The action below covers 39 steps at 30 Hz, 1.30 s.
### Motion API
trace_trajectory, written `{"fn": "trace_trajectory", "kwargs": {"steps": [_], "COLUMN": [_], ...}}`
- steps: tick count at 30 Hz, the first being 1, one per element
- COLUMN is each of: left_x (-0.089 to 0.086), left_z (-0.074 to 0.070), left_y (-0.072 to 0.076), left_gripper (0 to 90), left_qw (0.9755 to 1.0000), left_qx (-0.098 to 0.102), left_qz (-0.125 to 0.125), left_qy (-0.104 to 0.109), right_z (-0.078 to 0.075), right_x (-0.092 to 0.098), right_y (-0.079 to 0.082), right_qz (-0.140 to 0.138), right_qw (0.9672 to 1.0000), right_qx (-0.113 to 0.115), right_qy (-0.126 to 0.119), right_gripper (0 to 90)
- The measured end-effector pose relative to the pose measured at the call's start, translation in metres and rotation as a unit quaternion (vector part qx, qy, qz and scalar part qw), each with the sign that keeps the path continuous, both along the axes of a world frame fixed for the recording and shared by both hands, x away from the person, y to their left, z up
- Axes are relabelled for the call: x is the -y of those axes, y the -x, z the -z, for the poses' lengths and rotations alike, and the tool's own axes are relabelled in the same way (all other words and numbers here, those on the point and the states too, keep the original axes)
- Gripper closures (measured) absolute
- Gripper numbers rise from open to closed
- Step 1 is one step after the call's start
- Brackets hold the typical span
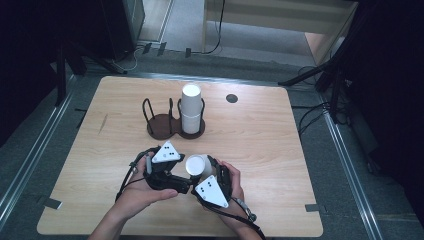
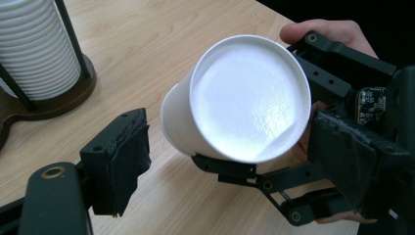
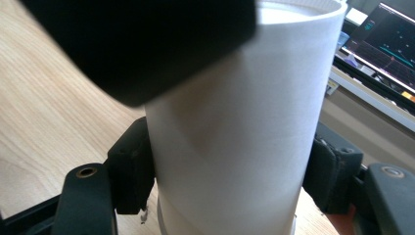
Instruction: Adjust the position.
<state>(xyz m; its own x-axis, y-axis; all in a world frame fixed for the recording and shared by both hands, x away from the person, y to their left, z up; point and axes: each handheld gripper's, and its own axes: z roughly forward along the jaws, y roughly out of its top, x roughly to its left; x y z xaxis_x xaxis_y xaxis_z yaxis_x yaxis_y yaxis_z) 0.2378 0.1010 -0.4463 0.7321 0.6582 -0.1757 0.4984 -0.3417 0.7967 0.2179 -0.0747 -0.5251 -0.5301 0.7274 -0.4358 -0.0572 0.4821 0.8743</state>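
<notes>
At lower centre, the right gripper (image 1: 202, 172) clamps a white cup (image 1: 198, 165). The left gripper (image 1: 176, 170) stands open around its base, pads not yet touching; close squarely on the outer cup to avoid crushing it.

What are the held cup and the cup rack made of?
Cup in the right tool: likely paper; matte white wall, faintly textured base. Rack: dark brown base, looks like wood, with thin black uprights, probably metal wire. It holds a ribbed white cup stack.

Matt white paper cup (image 2: 235, 98), wood-grain table (image 1: 260, 135)
</notes>
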Motion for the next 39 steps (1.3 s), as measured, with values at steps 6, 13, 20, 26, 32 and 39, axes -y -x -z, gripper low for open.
{"fn": "trace_trajectory", "kwargs": {"steps": [6, 13, 20, 26, 32, 39], "left_x": [0.0013, 0.001, 0.0031, 0.0008, 0.0019, -0.003], "left_z": [0.0013, 0.0016, 0.0015, 0.0004, 0.0015, 0.0026], "left_y": [0.0002, 0.0004, 0.0025, 0.0026, 0.0025, 0.0008], "left_gripper": [20.7, 22.7, 28.0, 30.3, 30.4, 33.8], "left_qw": [1.0, 1.0, 0.9999, 0.9999, 0.9999, 0.9999], "left_qx": [0.001, 0.003, 0.006, 0.009, 0.009, 0.012], "left_qz": [0.002, 0.005, 0.012, 0.01, 0.005, 0.003], "left_qy": [-0.007, -0.007, -0.009, -0.008, -0.007, 0.011], "right_z": [-0.0009, -0.0007, -0.0004, 0.0, 0.0006, -0.0009], "right_x": [-0.0015, -0.0014, -0.0029, -0.0029, -0.003, -0.0014], "right_y": [0.0025, 0.003, 0.0056, 0.0062, 0.0066, 0.0047], "right_qz": [-0.008, -0.018, -0.028, -0.028, -0.026, -0.03], "right_qw": [1.0, 0.9998, 0.9994, 0.9994, 0.9992, 0.9992], "right_qx": [0.003, 0.003, 0.017, 0.021, 0.026, 0.023], "right_qy": [-0.001, -0.004, 0.006, 0.008, 0.014, 0.016], "right_gripper": [30.6, 30.3, 30.4, 30.4, 30.7, 26.1]}}
